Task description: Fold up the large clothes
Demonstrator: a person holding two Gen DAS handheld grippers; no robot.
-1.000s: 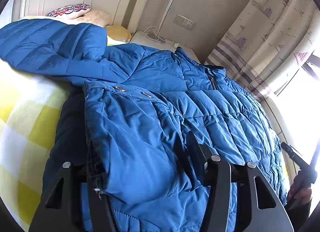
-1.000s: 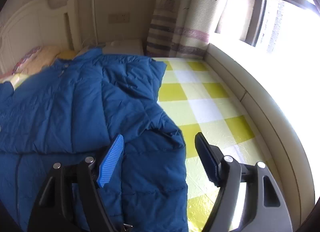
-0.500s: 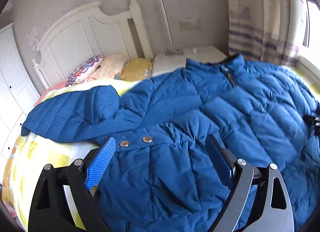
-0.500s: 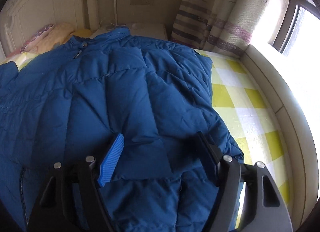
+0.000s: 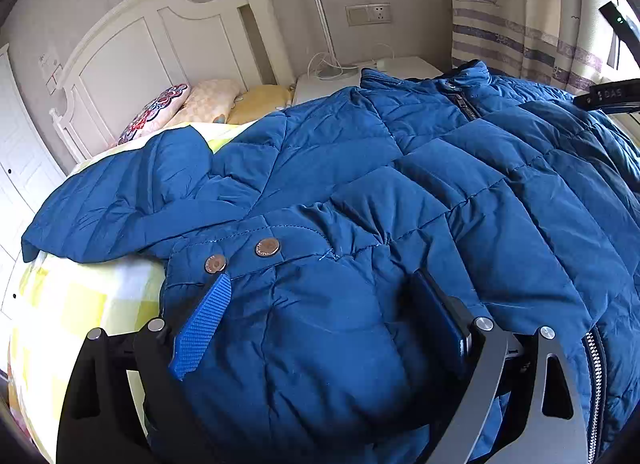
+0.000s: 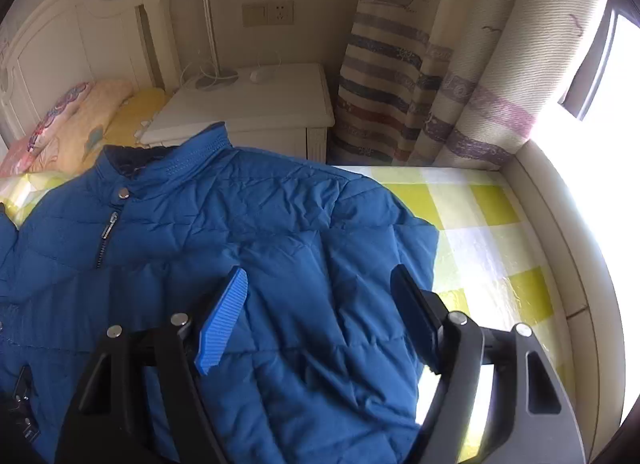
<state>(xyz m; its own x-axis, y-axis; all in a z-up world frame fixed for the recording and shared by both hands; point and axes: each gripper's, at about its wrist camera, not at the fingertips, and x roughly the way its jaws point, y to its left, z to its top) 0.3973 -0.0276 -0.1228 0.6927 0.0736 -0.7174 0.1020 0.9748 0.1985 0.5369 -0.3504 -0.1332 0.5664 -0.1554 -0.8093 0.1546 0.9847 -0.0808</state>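
Note:
A large blue quilted puffer jacket (image 5: 400,192) lies spread on the bed, front up, zipper and collar toward the nightstand. One sleeve (image 5: 120,200) stretches left toward the pillows. A folded part with two snap buttons (image 5: 268,247) lies on top. My left gripper (image 5: 320,312) is open, its fingers straddling that folded fabric just below the snaps. In the right wrist view the jacket (image 6: 248,224) fills the left and middle. My right gripper (image 6: 320,304) is open and empty above the jacket's right side, near its edge.
The bed has a yellow and white checked sheet (image 6: 492,248). Pillows (image 5: 192,104) lie by the white headboard (image 5: 160,36). A white nightstand (image 6: 256,104) with a lamp base and cables stands behind the collar. Striped curtains (image 6: 420,84) and a bright window are at the right.
The left gripper released the jacket fold a second ago and now stands open over it. The right gripper has moved up along the jacket toward the collar, staying open.

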